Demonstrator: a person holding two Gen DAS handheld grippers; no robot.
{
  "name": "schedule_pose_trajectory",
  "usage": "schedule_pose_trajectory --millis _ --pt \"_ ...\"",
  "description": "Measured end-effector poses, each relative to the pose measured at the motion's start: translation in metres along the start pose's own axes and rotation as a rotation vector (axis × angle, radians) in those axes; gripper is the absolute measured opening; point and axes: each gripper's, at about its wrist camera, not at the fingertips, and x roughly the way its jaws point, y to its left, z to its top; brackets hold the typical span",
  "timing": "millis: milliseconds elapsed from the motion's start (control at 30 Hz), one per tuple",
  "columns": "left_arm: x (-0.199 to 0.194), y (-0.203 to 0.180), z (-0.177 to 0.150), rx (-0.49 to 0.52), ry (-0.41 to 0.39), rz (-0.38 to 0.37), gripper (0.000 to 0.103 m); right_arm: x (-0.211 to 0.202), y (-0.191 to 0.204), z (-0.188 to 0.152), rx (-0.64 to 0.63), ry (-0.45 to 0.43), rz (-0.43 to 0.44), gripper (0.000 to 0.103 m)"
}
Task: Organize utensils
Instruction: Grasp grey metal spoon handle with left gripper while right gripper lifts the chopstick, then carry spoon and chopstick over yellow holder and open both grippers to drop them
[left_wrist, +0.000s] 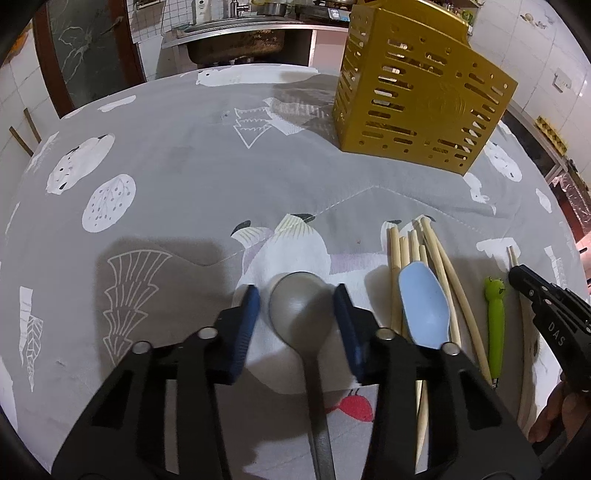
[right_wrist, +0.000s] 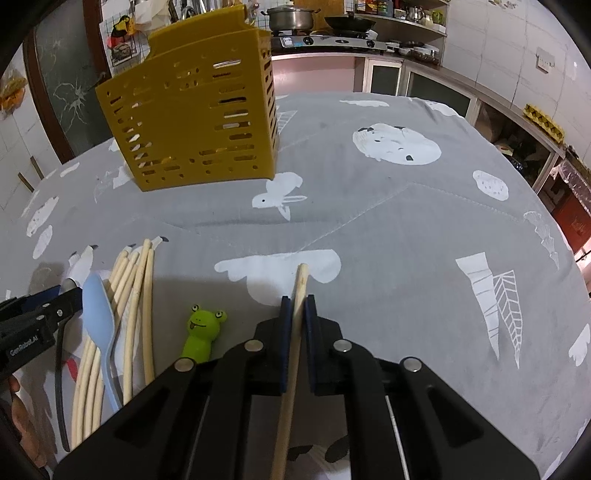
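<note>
A grey spoon (left_wrist: 297, 314) lies on the patterned cloth with its handle running back toward the camera. My left gripper (left_wrist: 297, 295) is shut on its bowl, one blue pad against each side. My right gripper (right_wrist: 296, 301) is shut on a single wooden chopstick (right_wrist: 302, 280), whose tip pokes out past the pads just above the cloth. Between the two grippers lie a light blue spoon (left_wrist: 424, 306), a bundle of several wooden chopsticks (left_wrist: 395, 266) and a green frog pen (left_wrist: 495, 321). The yellow slotted utensil holder (left_wrist: 417, 99) stands upright at the far side.
A grey cloth (right_wrist: 406, 229) with white prints covers the table. The right gripper (left_wrist: 517, 277) shows at the right edge of the left wrist view, with a hand (left_wrist: 554, 410) behind it. Kitchen counters, a sink and a stove stand beyond the table's far edge.
</note>
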Motion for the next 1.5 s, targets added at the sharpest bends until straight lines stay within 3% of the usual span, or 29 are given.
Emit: schedule_pose_trajectory --millis 400,800,1233,1500 --pt "-0.012 0.001 0.000 0.020 -0.048 -0.072 0.034 -0.024 -0.001 0.005 0.008 -0.096 0.042 0.006" --pt "-0.077 -0.014 0.006 0.133 -0.340 -0.054 0.034 -0.054 -0.014 0.019 0.041 -0.264 0.111 0.006" --pt "-0.112 -0.011 0.016 0.116 -0.516 -0.069 0.034 -0.086 -0.017 0.025 0.061 -0.515 0.167 0.006" --pt "-0.148 -0.009 0.052 0.102 -0.609 -0.107 0.034 -0.123 -0.011 0.075 0.050 -0.675 0.209 0.006"
